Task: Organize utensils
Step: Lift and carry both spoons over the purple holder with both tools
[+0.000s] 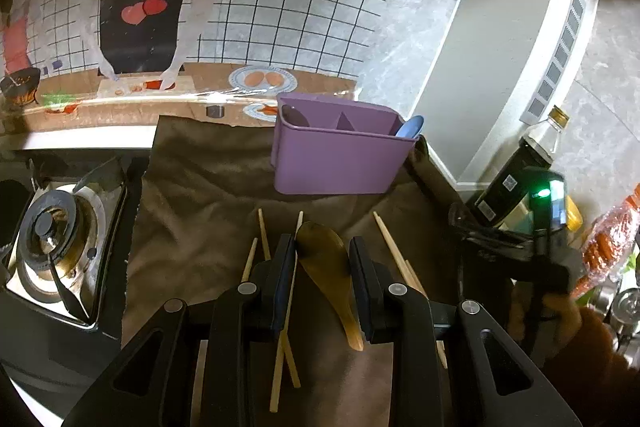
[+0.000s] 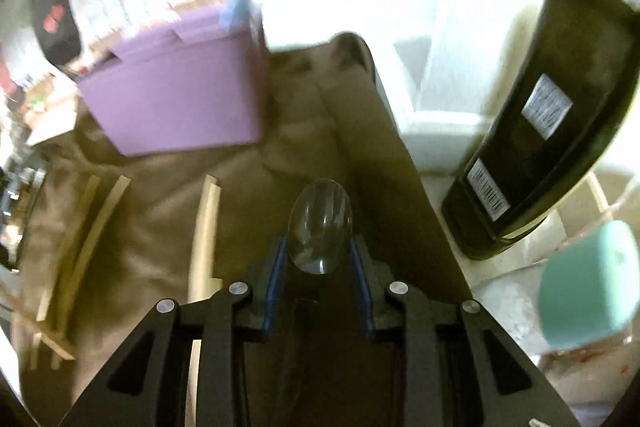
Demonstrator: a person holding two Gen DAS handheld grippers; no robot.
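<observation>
My left gripper (image 1: 323, 251) points down at the brown cloth (image 1: 208, 187), its fingers closed against the bowl of a brown spoon (image 1: 324, 259). My right gripper (image 2: 319, 251) is shut on a clear plastic spoon (image 2: 320, 223), whose bowl sticks out past the fingertips. In the left wrist view the right gripper (image 1: 476, 231) hangs at the cloth's right edge. Several wooden chopsticks (image 1: 390, 243) (image 2: 206, 227) lie loose on the cloth. Behind them stands the purple utensil caddy (image 1: 340, 163) (image 2: 176, 103), with a blue spoon (image 1: 412, 127) in its right compartment.
A gas burner (image 1: 52, 231) sits left of the cloth. A tall dark bottle (image 1: 516, 175) (image 2: 536, 139) stands on the right by the wall corner. Beside it are an orange packet (image 1: 608, 239) and a teal object (image 2: 588, 283). A person's hand (image 1: 552, 311) holds the right gripper.
</observation>
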